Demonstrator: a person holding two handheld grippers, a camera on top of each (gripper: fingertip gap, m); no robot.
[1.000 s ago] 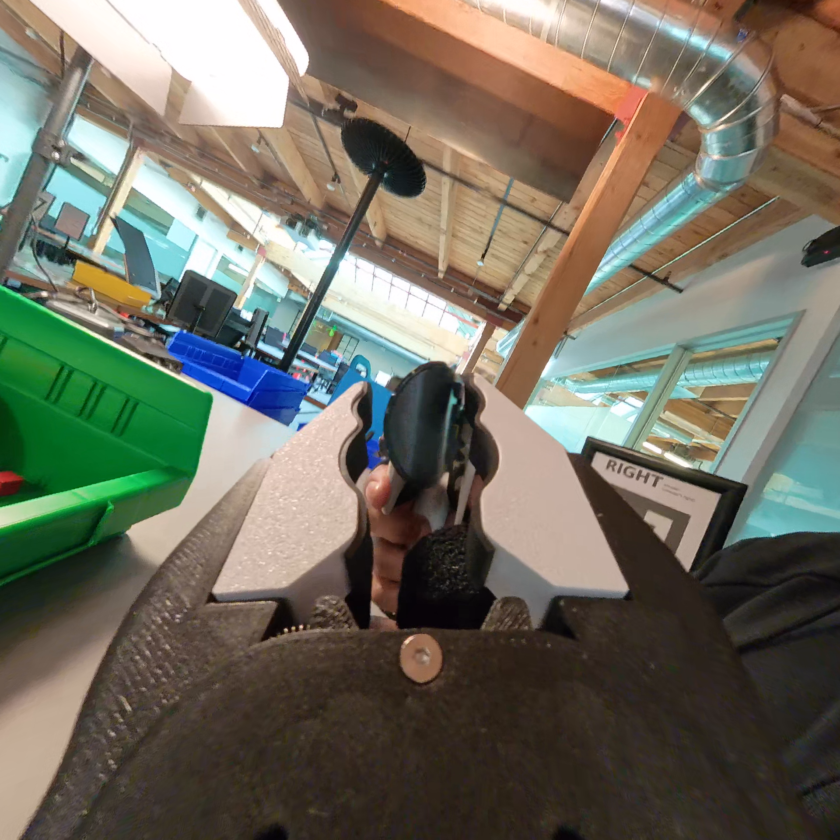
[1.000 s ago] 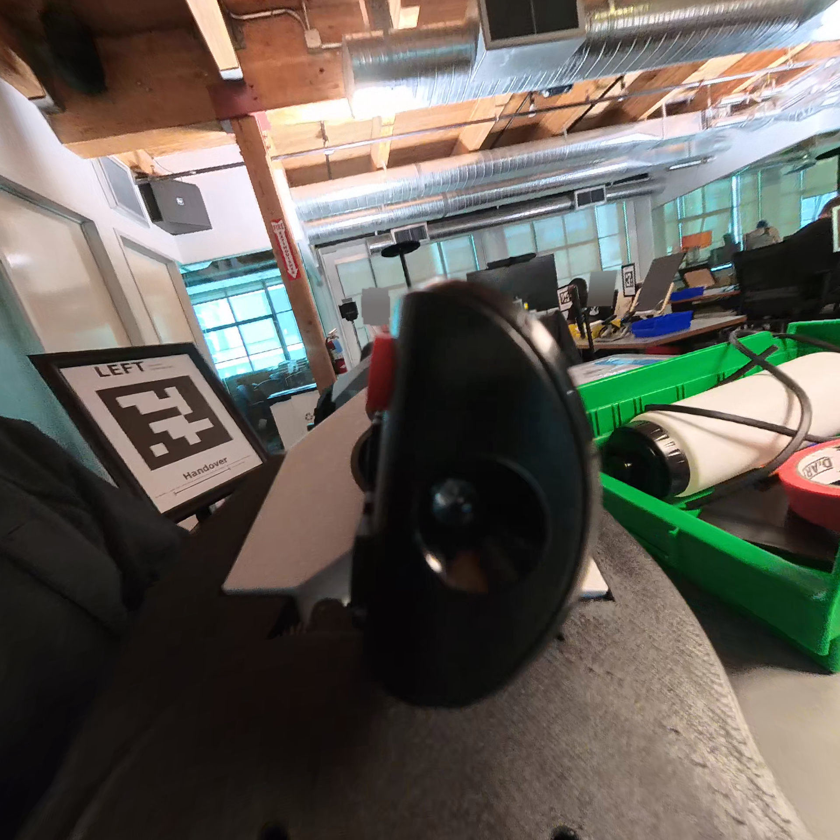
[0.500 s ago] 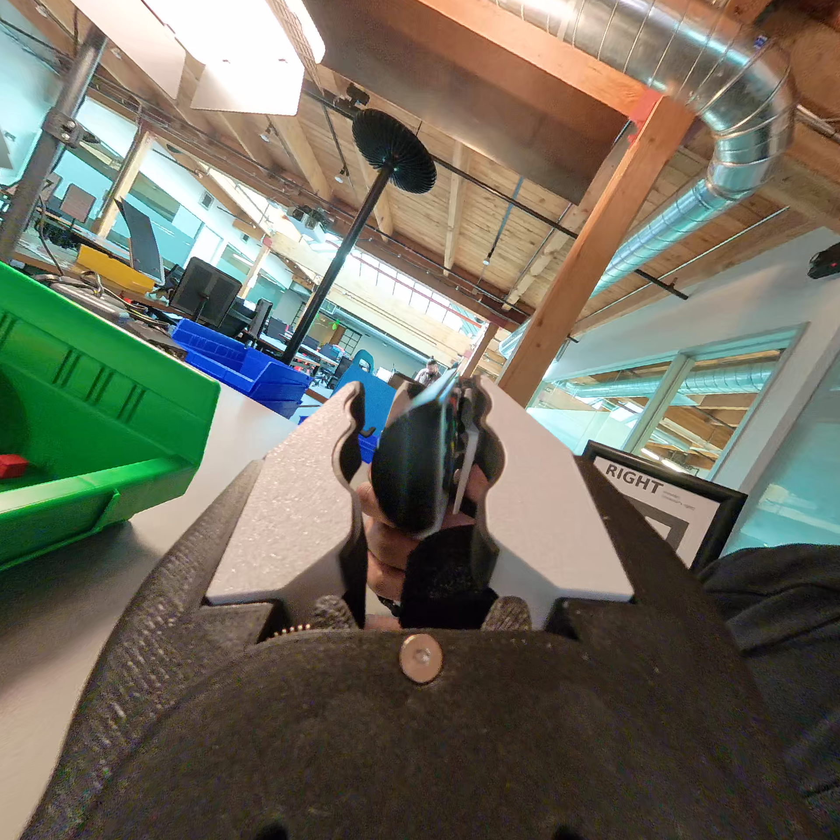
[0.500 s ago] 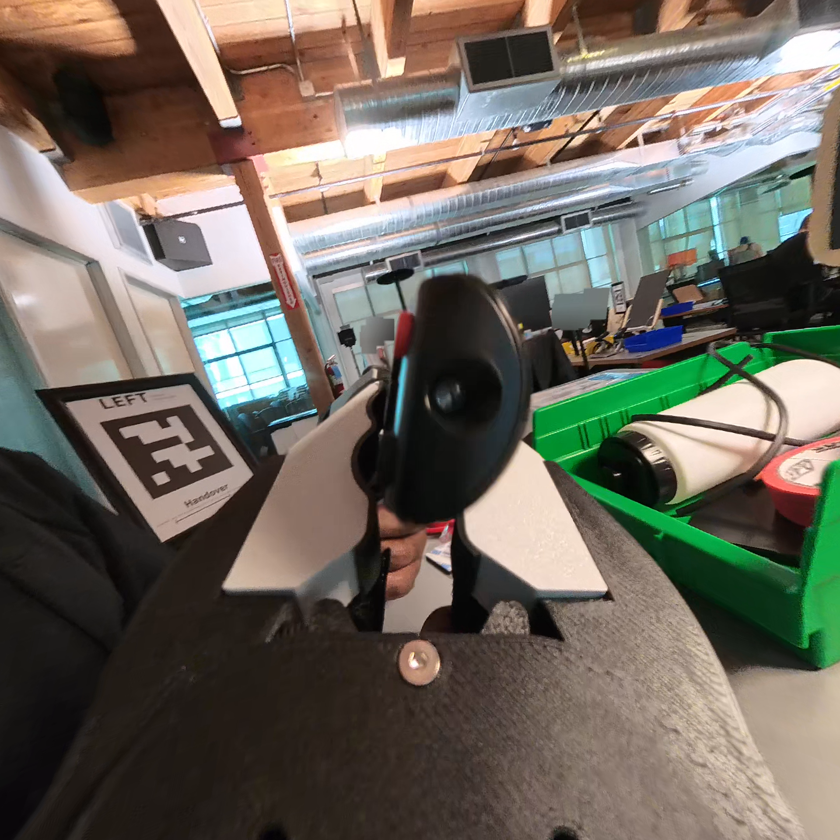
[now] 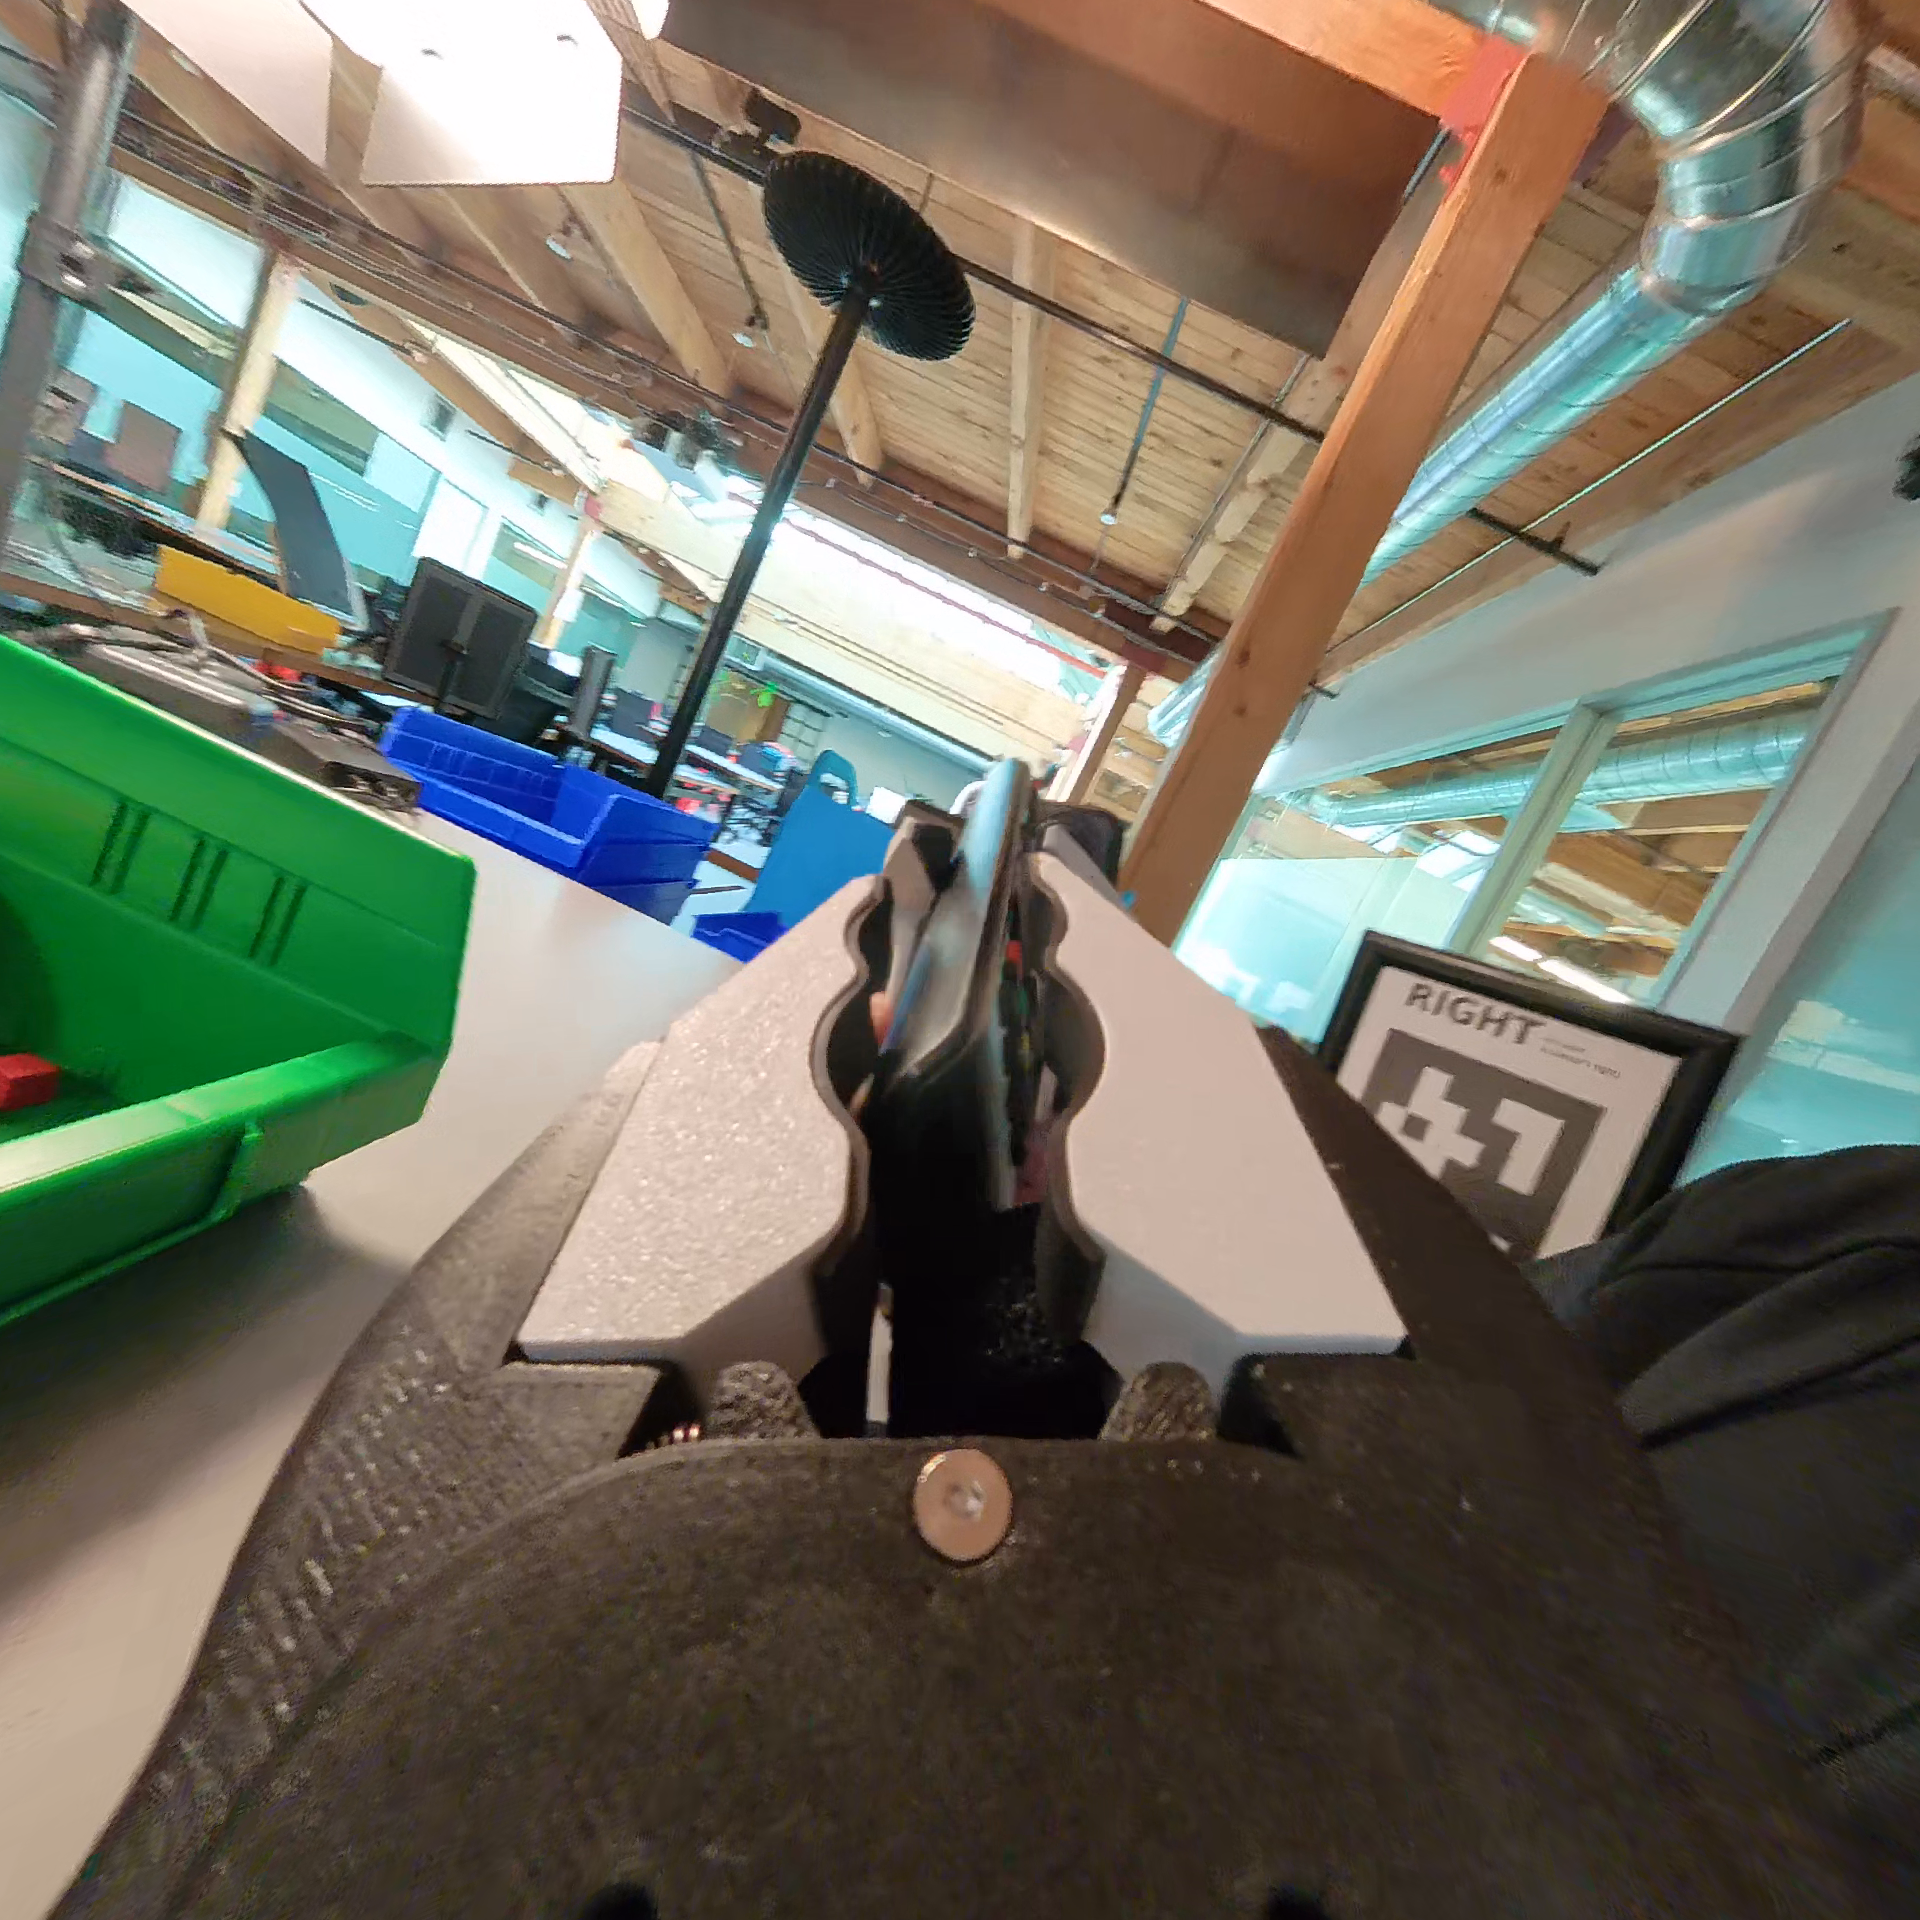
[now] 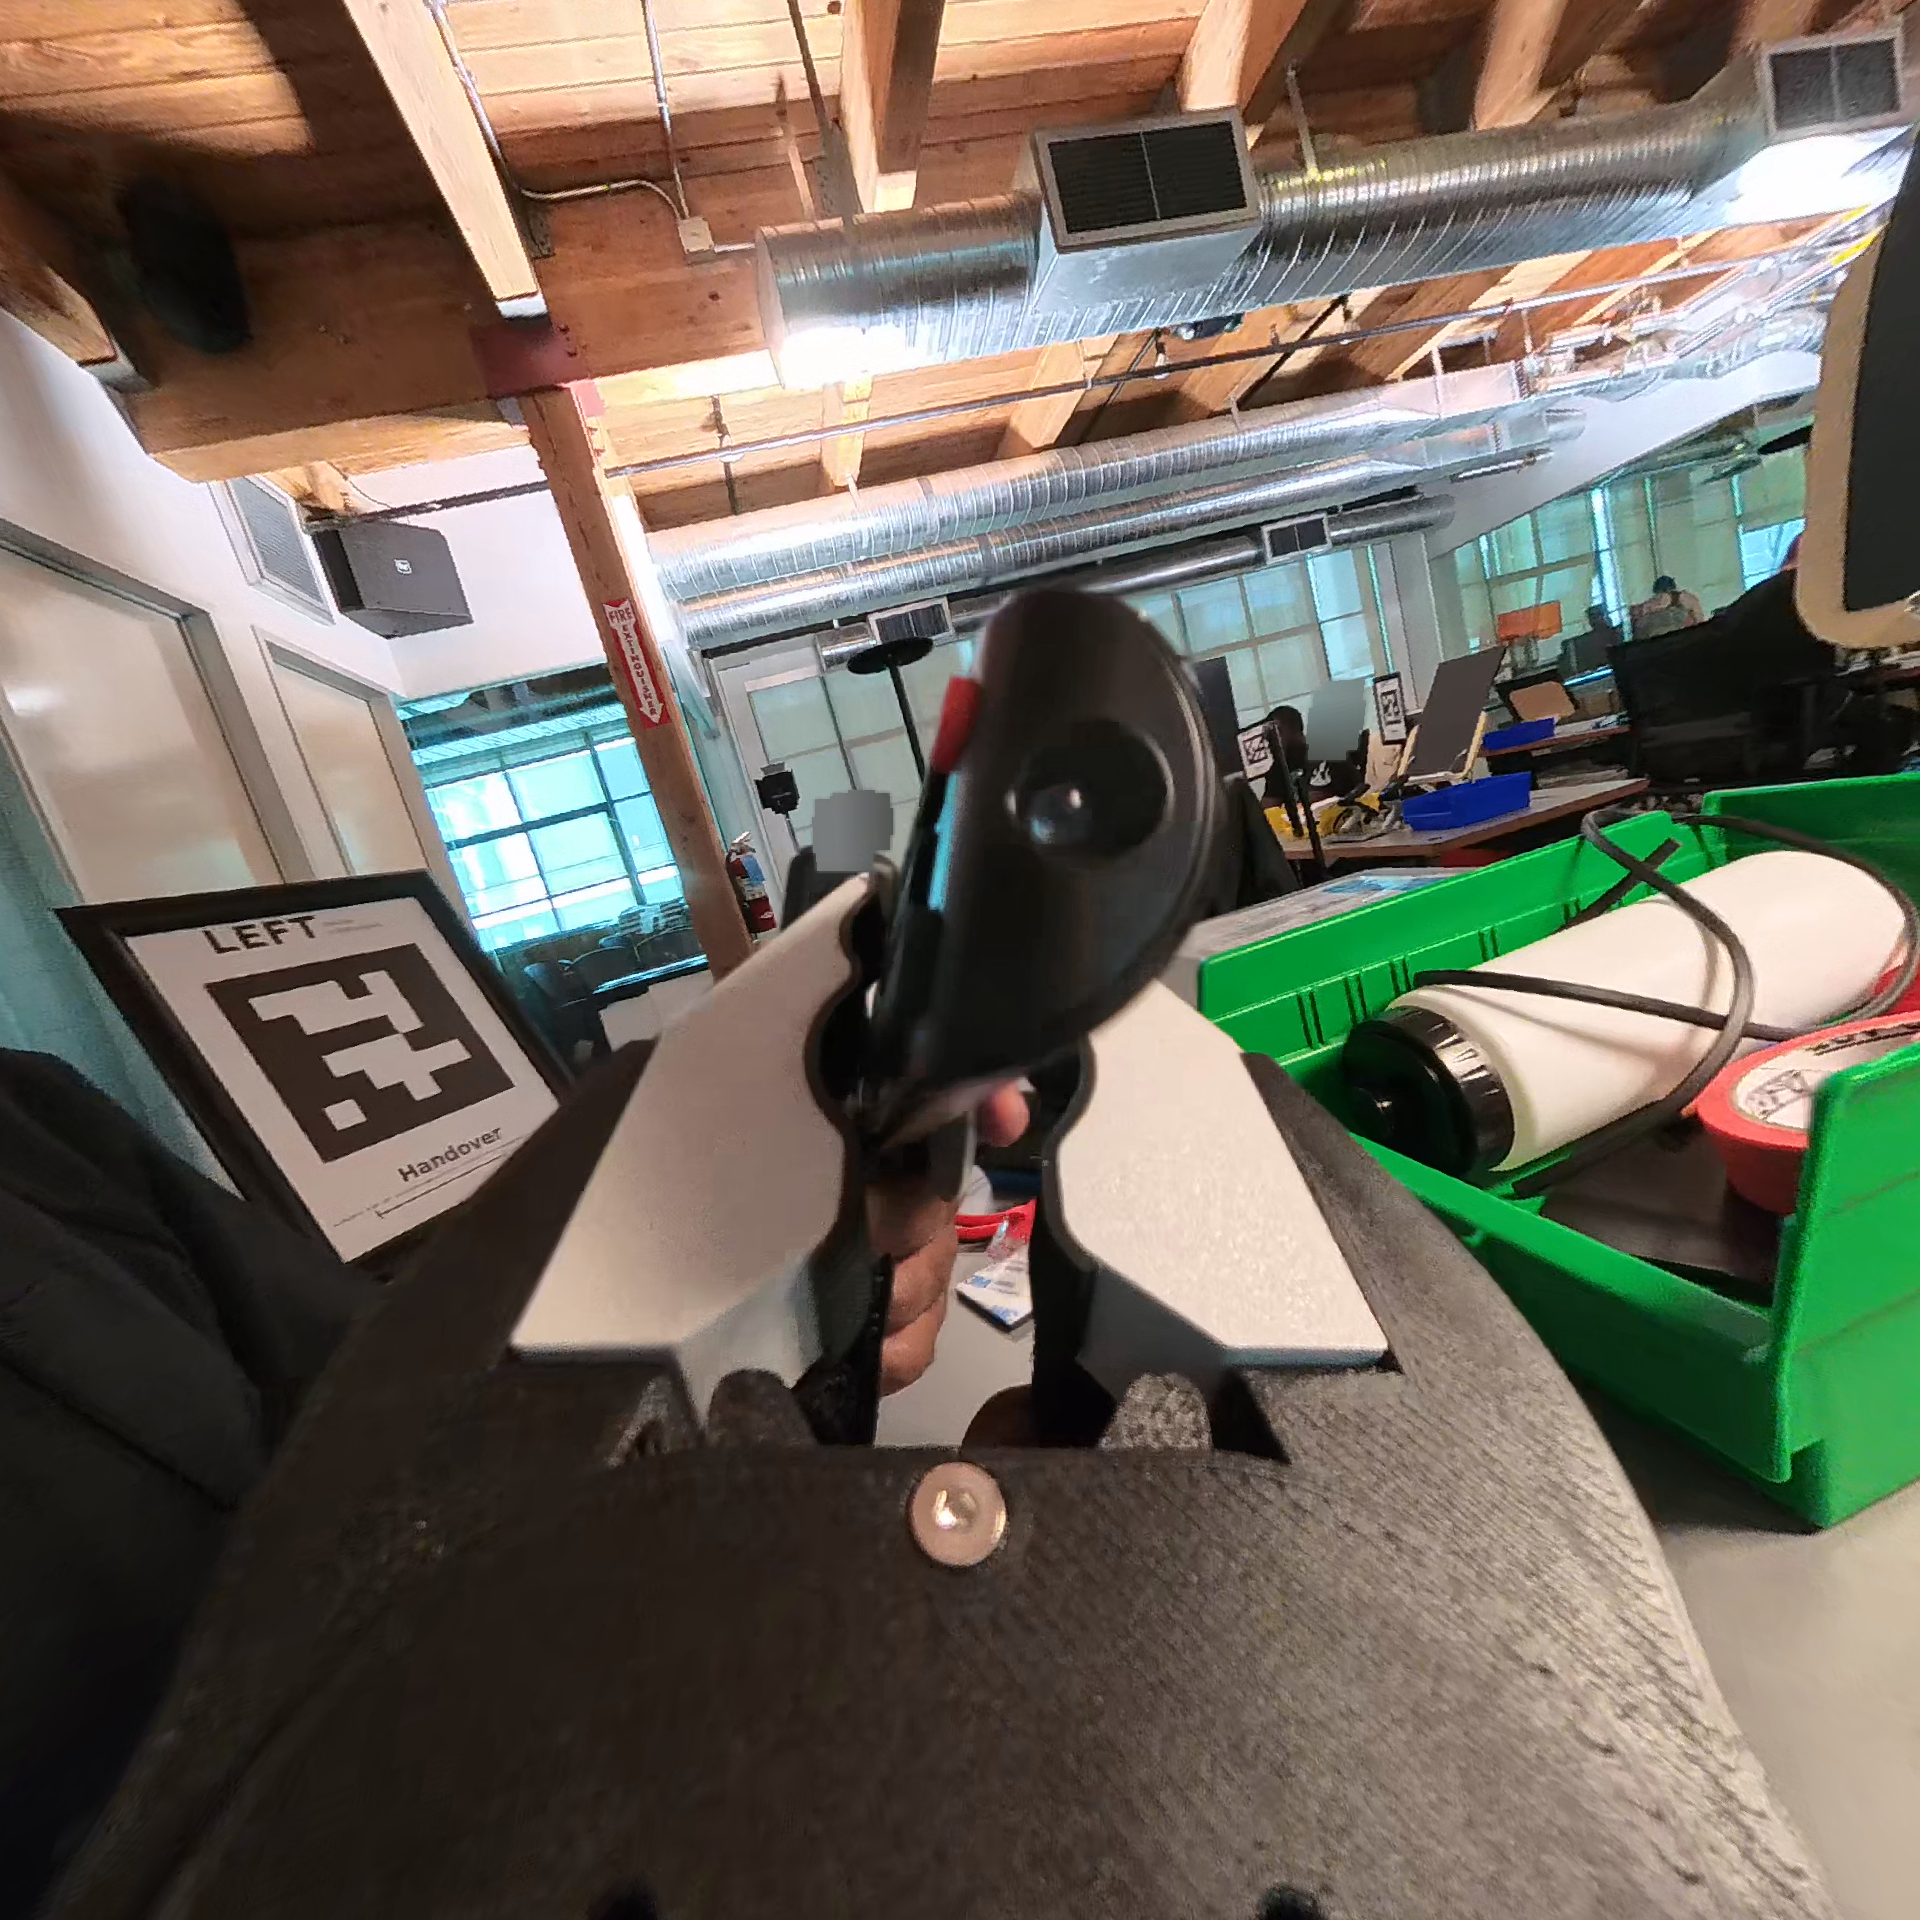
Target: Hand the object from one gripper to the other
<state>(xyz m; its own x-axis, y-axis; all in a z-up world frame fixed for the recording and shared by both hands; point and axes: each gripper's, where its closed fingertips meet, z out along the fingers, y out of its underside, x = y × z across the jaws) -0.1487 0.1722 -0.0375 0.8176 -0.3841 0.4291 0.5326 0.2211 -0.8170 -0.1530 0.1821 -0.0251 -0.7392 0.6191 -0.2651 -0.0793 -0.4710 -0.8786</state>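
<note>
Left claw clamps black object edge-on. Right claw, beside green bin, stands narrowly parted around it; handover midway, release pending.

The bin sits on the counter, with a roll, a cable over it, and tape inside. Left of the bin, a framed sign stands. Between them the object sits in the right hand-held gripper.
</note>
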